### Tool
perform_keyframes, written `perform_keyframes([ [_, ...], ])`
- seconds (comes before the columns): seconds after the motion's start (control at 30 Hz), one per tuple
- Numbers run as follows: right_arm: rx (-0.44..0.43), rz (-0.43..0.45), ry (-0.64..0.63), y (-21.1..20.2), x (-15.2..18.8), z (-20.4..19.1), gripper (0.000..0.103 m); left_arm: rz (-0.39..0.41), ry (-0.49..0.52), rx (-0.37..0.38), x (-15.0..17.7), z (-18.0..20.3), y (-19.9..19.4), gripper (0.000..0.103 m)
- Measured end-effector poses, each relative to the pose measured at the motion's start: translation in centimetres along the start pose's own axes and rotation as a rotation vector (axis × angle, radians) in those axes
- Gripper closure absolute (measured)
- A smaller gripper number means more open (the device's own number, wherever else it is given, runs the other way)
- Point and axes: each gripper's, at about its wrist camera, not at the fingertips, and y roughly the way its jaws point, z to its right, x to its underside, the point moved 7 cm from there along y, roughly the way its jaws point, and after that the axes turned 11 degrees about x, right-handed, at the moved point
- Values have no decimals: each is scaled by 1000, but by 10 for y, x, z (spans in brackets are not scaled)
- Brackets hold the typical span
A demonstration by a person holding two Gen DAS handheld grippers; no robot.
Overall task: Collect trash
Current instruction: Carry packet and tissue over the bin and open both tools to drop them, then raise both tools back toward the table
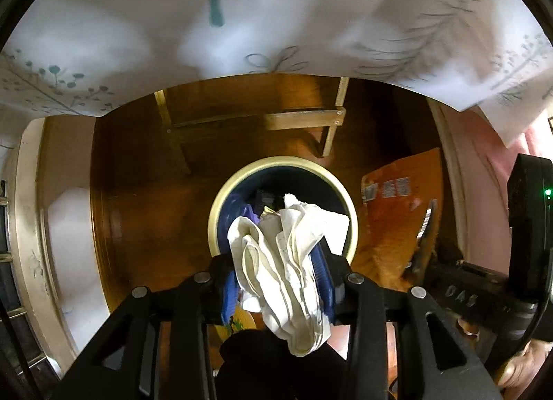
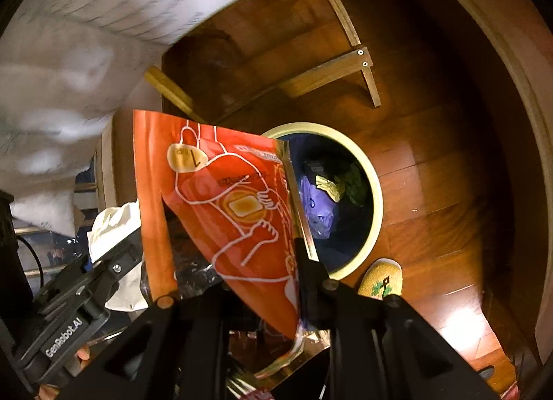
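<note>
My left gripper (image 1: 281, 275) is shut on a crumpled white paper towel (image 1: 290, 262) and holds it just above the near rim of a round bin (image 1: 221, 199) with a cream rim and dark inside. The bin holds purple plastic and other scraps. My right gripper (image 2: 238, 275) is shut on an orange foil packet (image 2: 228, 199) with white line drawings, held upright left of the bin (image 2: 376, 192). The packet also shows in the left wrist view (image 1: 397, 213), to the right of the bin. The left gripper (image 2: 90, 282) with its white towel shows at the right view's lower left.
The bin stands on a brown wooden floor (image 1: 145, 199). A white tablecloth (image 1: 276, 9) with plant prints hangs over the top of both views. Wooden table legs and a crossbar (image 1: 304, 120) stand behind the bin. A foot in a yellow slipper (image 2: 380, 279) is beside the bin.
</note>
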Motion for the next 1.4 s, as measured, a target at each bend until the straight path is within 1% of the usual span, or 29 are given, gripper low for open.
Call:
perform_keyframes([
  [0.13, -4, 10, -31, 10, -6, 3, 86, 35, -7, 6, -3, -13, 8, 65],
  [0.23, 3, 0, -40, 21, -7, 6, 86, 33, -6, 1, -1, -22, 19, 65],
  [0.37, -3, -20, -15, 35, -4, 8, 86, 26, -9, 12, 4, -28, 35, 64],
  [0.43, -7, -33, 2, 43, -1, 7, 85, 21, -8, 19, 6, -30, 40, 61],
  [0.5, -6, -40, 16, 49, 0, 5, 81, 17, -8, 22, 8, -29, 43, 58],
  [0.57, 2, -41, 30, 54, 1, 4, 72, 5, -9, 19, 11, -30, 48, 55],
  [0.6, 5, -41, 32, 54, 1, 3, 70, 1, -12, 19, 12, -30, 50, 53],
  [0.67, 9, -40, 32, 57, 1, 1, 61, -2, -18, 22, 12, -31, 53, 49],
  [0.77, 9, -36, 30, 57, 1, -1, 53, 0, -18, 19, 11, -31, 52, 42],
  [0.83, 11, -37, 26, 57, 2, -2, 52, -3, -17, 14, 10, -31, 50, 35],
  [0.97, 17, -40, 19, 57, 1, -4, 49, -10, -8, 10, 8, -30, 47, 32],
  [1.03, 19, -44, 18, 56, 2, -6, 45, -7, -7, 7, 7, -32, 44, 27],
  [1.07, 18, -46, 18, 56, 2, -8, 45, 0, -9, 7, 7, -32, 41, 26],
  [1.13, 21, -42, 12, 54, 1, -11, 43, 11, -9, 6, 6, -34, 35, 25],
  [1.3, 13, -38, 5, 48, 0, -19, 43, 9, -20, -4, 7, -40, 25, 25],
  [1.4, 9, -35, -5, 39, 1, -26, 43, 11, -27, -16, 7, -43, 12, 25],
])
